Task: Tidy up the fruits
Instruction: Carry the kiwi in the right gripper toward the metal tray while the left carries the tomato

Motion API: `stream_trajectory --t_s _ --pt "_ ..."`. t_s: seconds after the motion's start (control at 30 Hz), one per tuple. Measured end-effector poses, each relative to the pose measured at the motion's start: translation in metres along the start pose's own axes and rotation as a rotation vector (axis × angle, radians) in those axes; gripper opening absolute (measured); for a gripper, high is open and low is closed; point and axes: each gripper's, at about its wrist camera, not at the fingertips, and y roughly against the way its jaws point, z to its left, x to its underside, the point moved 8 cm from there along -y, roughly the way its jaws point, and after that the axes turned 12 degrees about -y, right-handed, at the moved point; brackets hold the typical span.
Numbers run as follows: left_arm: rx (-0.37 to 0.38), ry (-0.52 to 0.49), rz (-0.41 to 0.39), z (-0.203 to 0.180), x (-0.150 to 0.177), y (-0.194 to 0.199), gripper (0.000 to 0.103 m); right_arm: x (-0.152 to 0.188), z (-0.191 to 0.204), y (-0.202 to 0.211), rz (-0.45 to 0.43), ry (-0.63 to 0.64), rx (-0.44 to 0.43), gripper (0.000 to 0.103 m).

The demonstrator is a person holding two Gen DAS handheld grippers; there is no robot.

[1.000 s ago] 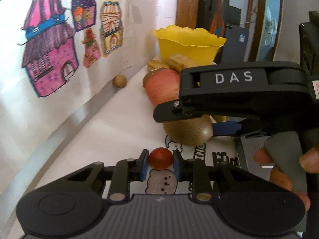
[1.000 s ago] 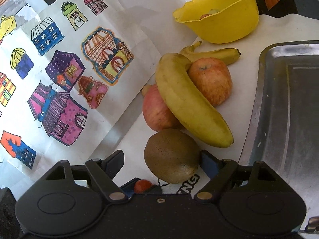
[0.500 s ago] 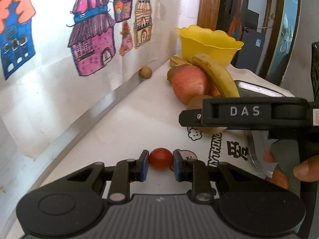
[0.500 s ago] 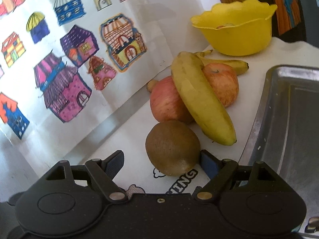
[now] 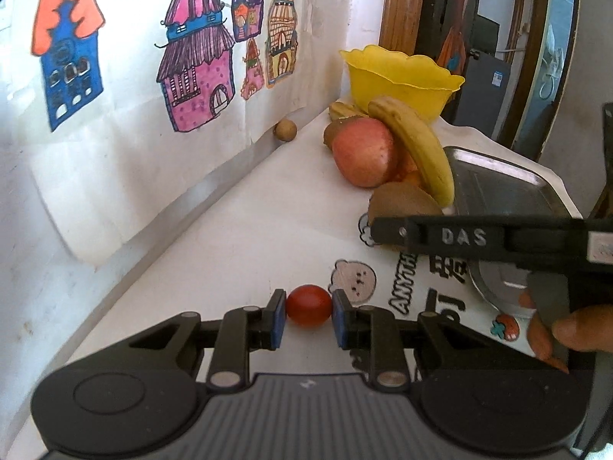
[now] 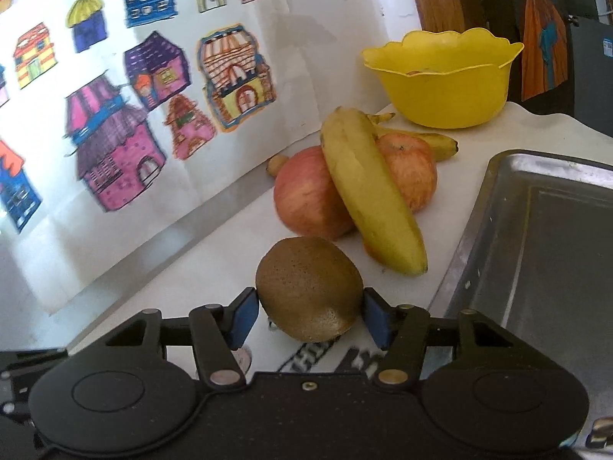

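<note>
Right gripper [image 6: 309, 312] closed onto fuzzy brown kiwi [image 6: 308, 287].

A: The right claw's arm [image 5: 479, 235] hides much of the kiwi [image 5: 402, 201].
B: The metal tray [image 6: 498, 199] runs off the frame; the yellow bowl's [image 6: 440, 84] contents are indistinct.

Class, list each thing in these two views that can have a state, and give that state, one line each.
left gripper: shut on cherry tomato
right gripper: shut on kiwi
large banana: lying across two apples
metal tray: nothing seen in it
yellow bowl: upright, something inside
</note>
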Motion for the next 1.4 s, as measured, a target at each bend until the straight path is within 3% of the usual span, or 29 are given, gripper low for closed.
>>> stream_trajectory --t_s 0.17,0.5,0.67,1.07,1.4 --pt "0.005 -0.008 -0.003 -0.008 0.006 0.014 0.028 0.024 0.005 0.03 0.016 0.05 -0.031 0.06" --pt "-0.002 0.002 0.014 -0.023 0.023 0.037 0.028 0.063 0.004 0.116 -0.104 0.11 -0.104 0.06" --pt "0.026 0.016 -0.028 -0.043 0.019 0.048 0.028 0.072 -0.014 0.154 -0.127 0.081 -0.102 0.06" --pt "0.091 0.04 -0.115 -0.106 -0.015 0.046 0.028 0.055 -0.08 0.218 -0.217 0.082 0.012 0.06" --pt "0.123 0.01 -0.147 -0.145 -0.046 0.014 0.028 0.024 -0.117 0.224 -0.293 0.084 0.061 0.06"
